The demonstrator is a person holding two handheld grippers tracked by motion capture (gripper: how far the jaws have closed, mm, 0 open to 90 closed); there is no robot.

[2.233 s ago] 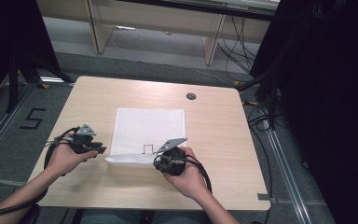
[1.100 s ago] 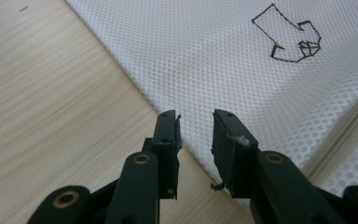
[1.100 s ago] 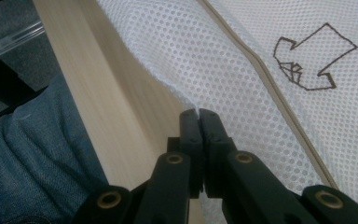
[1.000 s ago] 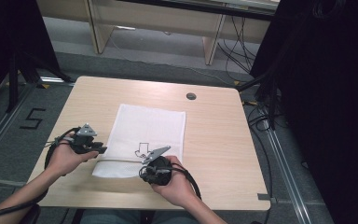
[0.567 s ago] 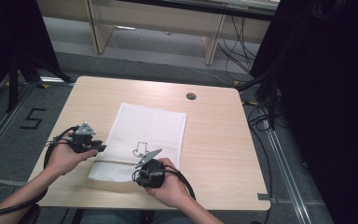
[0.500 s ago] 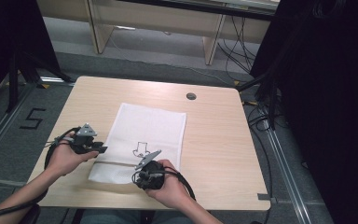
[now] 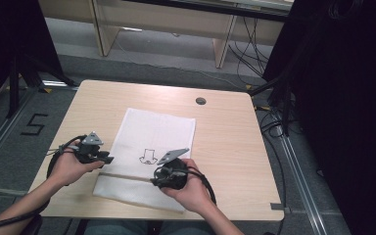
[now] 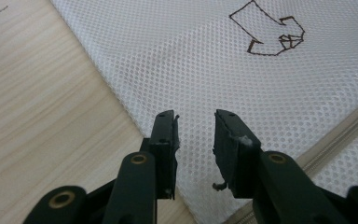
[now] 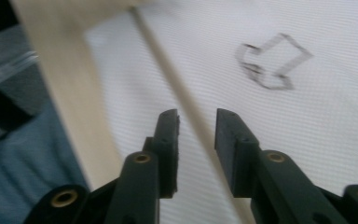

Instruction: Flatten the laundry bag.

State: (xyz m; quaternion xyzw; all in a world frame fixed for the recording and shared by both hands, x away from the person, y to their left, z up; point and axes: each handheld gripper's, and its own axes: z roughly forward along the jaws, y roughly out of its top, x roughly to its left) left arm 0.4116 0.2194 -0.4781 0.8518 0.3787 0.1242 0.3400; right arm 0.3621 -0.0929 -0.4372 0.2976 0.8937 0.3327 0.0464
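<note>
White mesh bag point(image 7: 152, 152) lying flat, centre of the table point(image 7: 225, 142), near edge almost reaching the person's side. Small dark outline drawing point(image 7: 148, 156) printed mid-bag. Zipper seam point(image 7: 127, 175) running left-right across the near part of the bag; pale strip also crossing the right gripper view point(image 9: 177, 93) between the jaws.

Left gripper point(image 8: 195, 135) sitting at the bag's left edge, jaws part open, mesh lying under and between them; pads not pressing on anything I can make out. Jaws have just been opening a touch. In the high view it's point(image 7: 108, 159) touching or just over the left hem, can't tell which.

Right gripper point(image 9: 196, 123) hovering over the near part of the bag w/ jaws standing apart, nothing clamped. Jaws have just been opening, only the seam line showing below the gap. In the high view it's point(image 7: 154, 182) near-centre, just right of the drawing.

Judgement: looks like zipper work along the seam, right gripper letting go betw. pulls. To do it well: left pinning the hem so the fabric isn't bunching; right closing on the pull tab itself, not loose mesh, then dragging straight along the seam, low to the table. Pull tab itself not made out in these views.

Far side: round grommet point(image 7: 200, 101) in the tabletop, well apart from the bag.
</note>
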